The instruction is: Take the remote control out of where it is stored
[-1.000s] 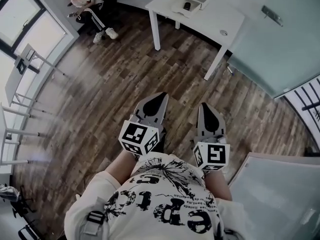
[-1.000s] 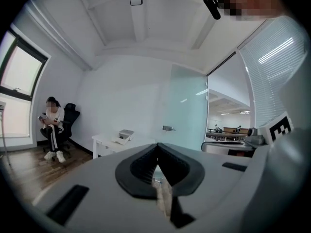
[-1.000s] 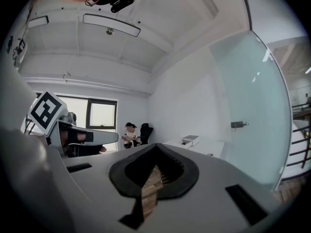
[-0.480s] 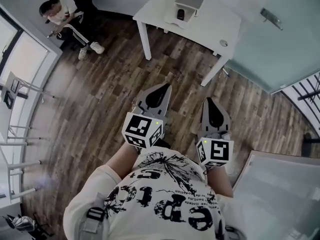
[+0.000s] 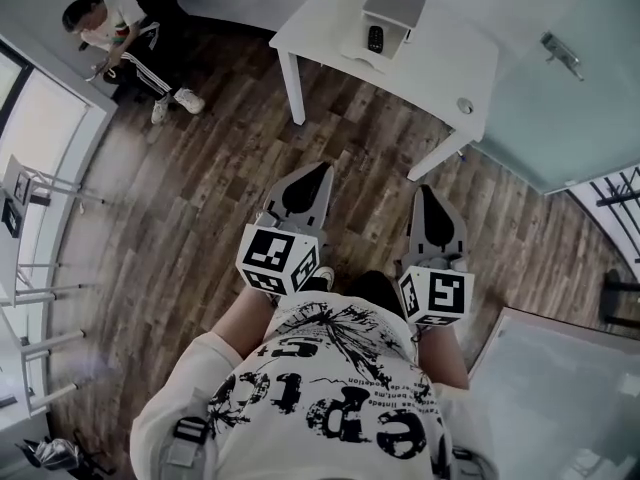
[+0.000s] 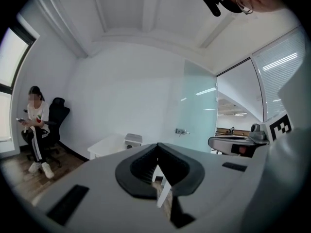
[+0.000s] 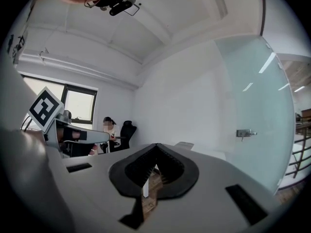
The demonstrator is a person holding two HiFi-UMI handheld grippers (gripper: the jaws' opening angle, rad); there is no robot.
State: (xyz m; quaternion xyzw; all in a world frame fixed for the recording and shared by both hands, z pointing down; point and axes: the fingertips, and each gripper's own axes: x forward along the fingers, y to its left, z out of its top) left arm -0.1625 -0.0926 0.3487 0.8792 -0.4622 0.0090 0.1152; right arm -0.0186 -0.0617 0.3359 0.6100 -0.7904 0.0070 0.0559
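The table (image 5: pixel 430 58) has drawn nearer in the head view and the seated person (image 5: pixel 110 28) has slid toward the far left corner, while both grippers keep their place in front of the wearer's chest.
The wood floor (image 5: pixel 200 198) fills most of the scene, with the white table standing at the far side beside a glass door (image 5: pixel 570 98). The left gripper (image 5: pixel 320 170) and the right gripper (image 5: pixel 426 192) point toward the table, well short of it, each with its jaws pressed together and nothing between them. On the tabletop stands a small grey box (image 5: pixel 393 8), and the dark remote control (image 5: pixel 375 38) sits at its near face; whether it is inside the box cannot be told.
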